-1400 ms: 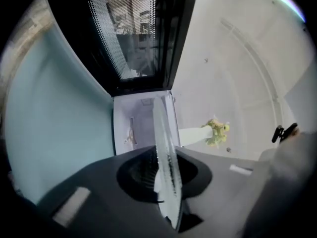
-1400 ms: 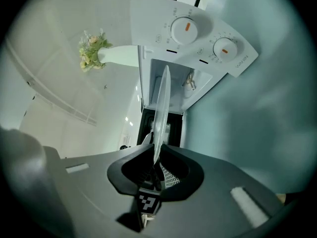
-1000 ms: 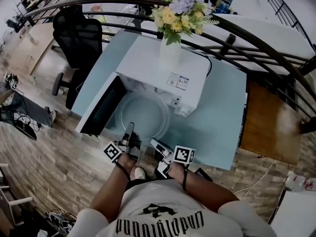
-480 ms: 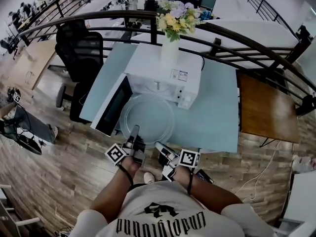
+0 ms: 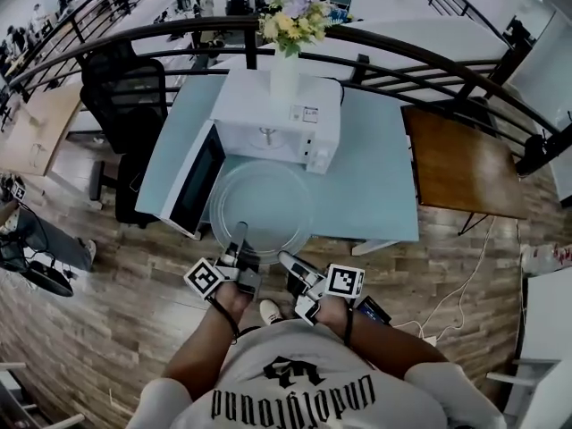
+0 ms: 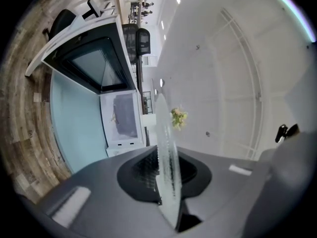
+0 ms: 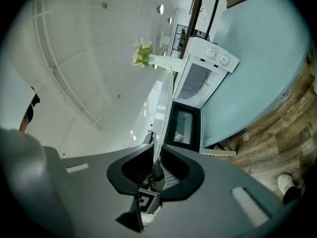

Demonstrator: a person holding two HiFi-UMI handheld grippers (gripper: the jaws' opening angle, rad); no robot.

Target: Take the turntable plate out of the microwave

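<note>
Jaws on both sides are pinched narrow on glass: left gripper (image 6: 166, 162) clamps the near rim of the clear round glass turntable plate (image 5: 261, 206), and right gripper (image 7: 157, 155) bites the same rim just beside it. Plate hangs roughly level outside the cavity of the white microwave (image 5: 277, 105), over the front edge of the pale blue table (image 5: 380, 186), close to the open black-windowed microwave door (image 5: 192, 181). We judge removal nearly done, with only carrying and setting down left. To do it well we'd hold both grippers at one height with no twisting against each other. Both grips sit on one side, so the unsupported far edge may dip or slip. Mind the door at left and the white vase of flowers (image 5: 284, 74) on top.
</note>
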